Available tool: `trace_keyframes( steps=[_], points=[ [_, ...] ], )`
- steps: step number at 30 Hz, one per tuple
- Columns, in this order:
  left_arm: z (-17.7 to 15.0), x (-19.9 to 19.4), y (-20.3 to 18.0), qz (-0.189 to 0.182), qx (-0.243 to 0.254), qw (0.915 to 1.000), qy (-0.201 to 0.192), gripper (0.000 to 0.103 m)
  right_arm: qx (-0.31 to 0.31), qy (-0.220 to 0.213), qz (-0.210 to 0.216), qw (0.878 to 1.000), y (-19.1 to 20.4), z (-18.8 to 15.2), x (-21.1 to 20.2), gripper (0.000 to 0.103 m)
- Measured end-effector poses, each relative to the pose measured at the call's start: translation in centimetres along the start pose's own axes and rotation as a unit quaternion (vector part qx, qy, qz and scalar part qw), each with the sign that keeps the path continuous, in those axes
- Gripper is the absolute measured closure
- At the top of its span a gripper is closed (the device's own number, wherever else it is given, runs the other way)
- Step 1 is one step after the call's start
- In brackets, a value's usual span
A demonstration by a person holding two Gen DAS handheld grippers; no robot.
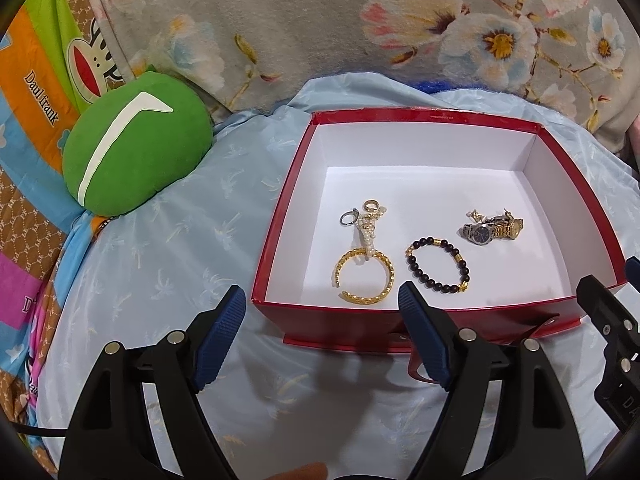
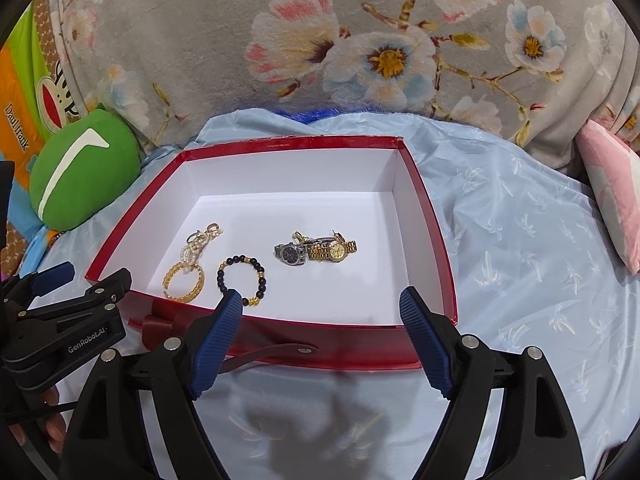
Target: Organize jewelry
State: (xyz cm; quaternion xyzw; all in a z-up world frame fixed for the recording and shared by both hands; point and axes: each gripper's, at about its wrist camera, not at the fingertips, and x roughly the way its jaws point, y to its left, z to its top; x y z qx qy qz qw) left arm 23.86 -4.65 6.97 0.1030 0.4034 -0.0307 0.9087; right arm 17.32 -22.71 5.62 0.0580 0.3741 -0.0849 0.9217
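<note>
A red box with a white inside lies on the blue sheet; it also shows in the right wrist view. In it lie a gold bangle, a pearl piece with rings, a dark bead bracelet and two watches. My left gripper is open and empty before the box's near wall. My right gripper is open and empty over that wall.
A green plush cushion lies left of the box. A grey floral blanket runs behind it. A pink pillow lies at the right. A red strap hangs off the box front.
</note>
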Motion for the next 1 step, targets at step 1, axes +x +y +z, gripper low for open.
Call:
trace_keyframes(
  steps=[1],
  points=[
    [0.01,-0.06,-0.04,0.0,0.001,1.0,-0.001,0.027,0.0,0.0,0.001,1.0,-0.01,0.0,0.01,0.023]
  ],
)
